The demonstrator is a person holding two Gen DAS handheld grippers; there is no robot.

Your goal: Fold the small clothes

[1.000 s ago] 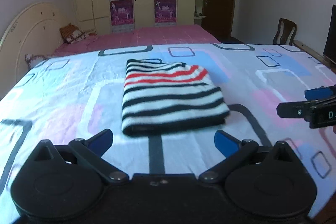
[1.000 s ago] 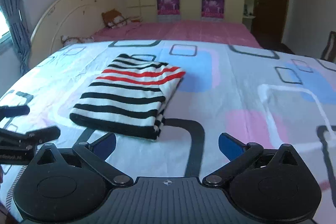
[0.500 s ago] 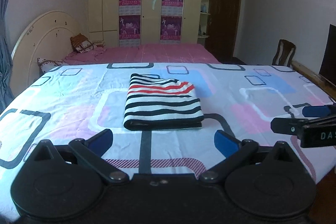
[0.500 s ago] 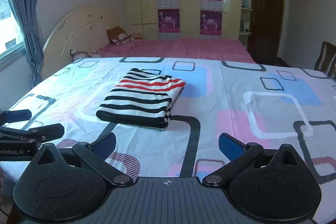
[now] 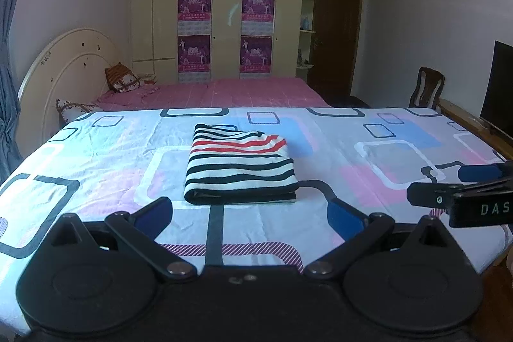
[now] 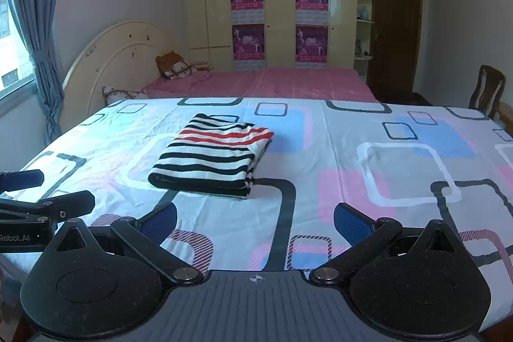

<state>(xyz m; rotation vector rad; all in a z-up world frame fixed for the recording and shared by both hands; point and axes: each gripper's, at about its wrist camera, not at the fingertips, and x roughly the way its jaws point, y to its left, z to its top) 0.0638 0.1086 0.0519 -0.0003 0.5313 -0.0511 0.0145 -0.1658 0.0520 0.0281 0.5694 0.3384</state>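
Observation:
A folded garment with black, white and red stripes [image 5: 240, 165] lies flat on the patterned bed sheet [image 5: 400, 156]; it also shows in the right wrist view [image 6: 211, 156]. My left gripper [image 5: 250, 213] is open and empty, held back at the bed's near edge, apart from the garment. My right gripper [image 6: 255, 220] is open and empty, also back from the garment. The right gripper shows at the right of the left wrist view [image 5: 461, 191]. The left gripper shows at the left of the right wrist view [image 6: 35, 194].
A second bed with a pink cover [image 5: 224, 92] and cushions [image 5: 123, 79] stands behind. A wardrobe with posters [image 5: 224, 31] lines the back wall. A wooden chair [image 5: 428, 87] and a dark screen [image 5: 501, 88] stand at the right.
Both grippers have pulled back and risen away from the folded garment. The garment lies still and looks smaller and farther off.

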